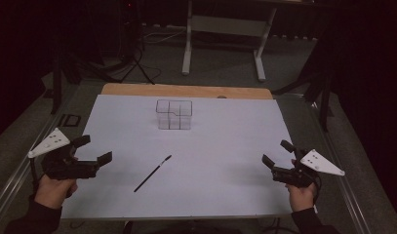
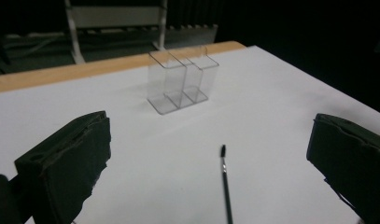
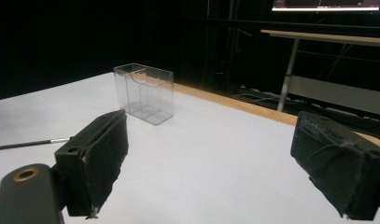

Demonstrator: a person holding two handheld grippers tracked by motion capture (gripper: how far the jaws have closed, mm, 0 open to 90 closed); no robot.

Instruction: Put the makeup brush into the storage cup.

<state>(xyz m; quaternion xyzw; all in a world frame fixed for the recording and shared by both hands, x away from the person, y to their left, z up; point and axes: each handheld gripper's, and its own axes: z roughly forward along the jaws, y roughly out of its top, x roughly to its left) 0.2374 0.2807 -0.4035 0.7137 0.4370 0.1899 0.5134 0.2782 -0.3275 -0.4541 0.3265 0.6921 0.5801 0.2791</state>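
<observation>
your left gripper (image 1: 94, 149) sits at the near left part of the white sheet (image 1: 225, 146), held in your left hand (image 1: 53, 190), and its jaws stand spread wide with nothing between them. in the left gripper view the two black jaws rise at the far left and far right of the frame, and the white sheet lies bare in the gap apart from the thin black brush (image 2: 226, 186), whose dark tip points away from the camera.

your right gripper (image 1: 278, 153) rests at the near right edge of the sheet, held in your right hand (image 1: 301, 195), jaws likewise spread apart and holding nothing. in the right gripper view a bit of the brush (image 3: 31, 143) shows at the far left, beyond the left jaw.

the brush (image 1: 152, 173) lies flat on the sheet between the two grippers, somewhat nearer your left one, touching neither. it lies on a slant, its tip toward the far right and its handle end toward you and the left.

the clear plastic organiser (image 1: 174, 115) stands upright farther back on the sheet, near the middle of its width and just short of the bare wooden table edge (image 1: 186, 90). it has several compartments, and they look empty. it stands well apart from the brush and from both grippers. beyond the table a white desk frame (image 1: 223, 34) stands on the dark floor.
</observation>
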